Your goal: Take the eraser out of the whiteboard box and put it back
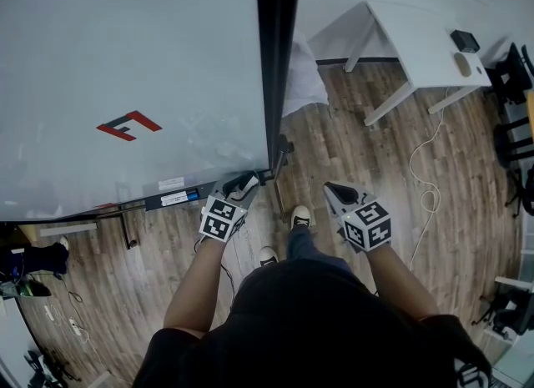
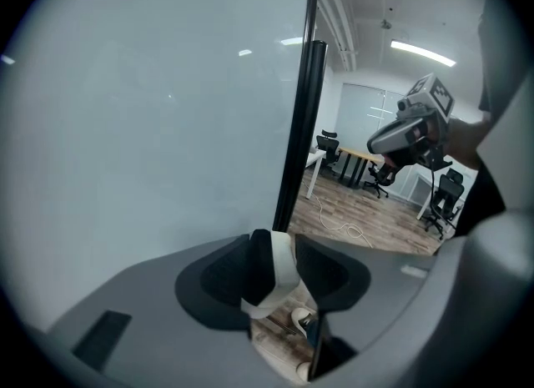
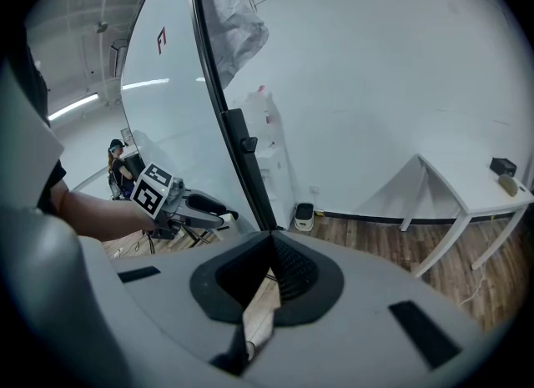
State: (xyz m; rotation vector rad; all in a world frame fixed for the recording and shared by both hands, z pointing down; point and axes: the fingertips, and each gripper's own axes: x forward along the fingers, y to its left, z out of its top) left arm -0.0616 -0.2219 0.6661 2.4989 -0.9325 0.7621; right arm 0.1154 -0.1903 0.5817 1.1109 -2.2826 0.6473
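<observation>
Whiteboard (image 1: 125, 69) fills the left, with the whiteboard box (image 1: 179, 199) along its lower edge. The left hand-held gripper (image 1: 247, 183) is at the box's right end, jaws apart, the eraser (image 2: 280, 269) between them and unpinched. Reads as the put-back step; seating in the box unclear. Next move: back the left straight out without dragging the eraser, while the right hand-held gripper (image 1: 338, 193) hangs apart, jaws together, empty.

Wood floor (image 1: 334, 153), white table (image 1: 417, 40)

Whiteboard post (image 1: 278, 61) left of open floor (image 1: 350, 153)
</observation>
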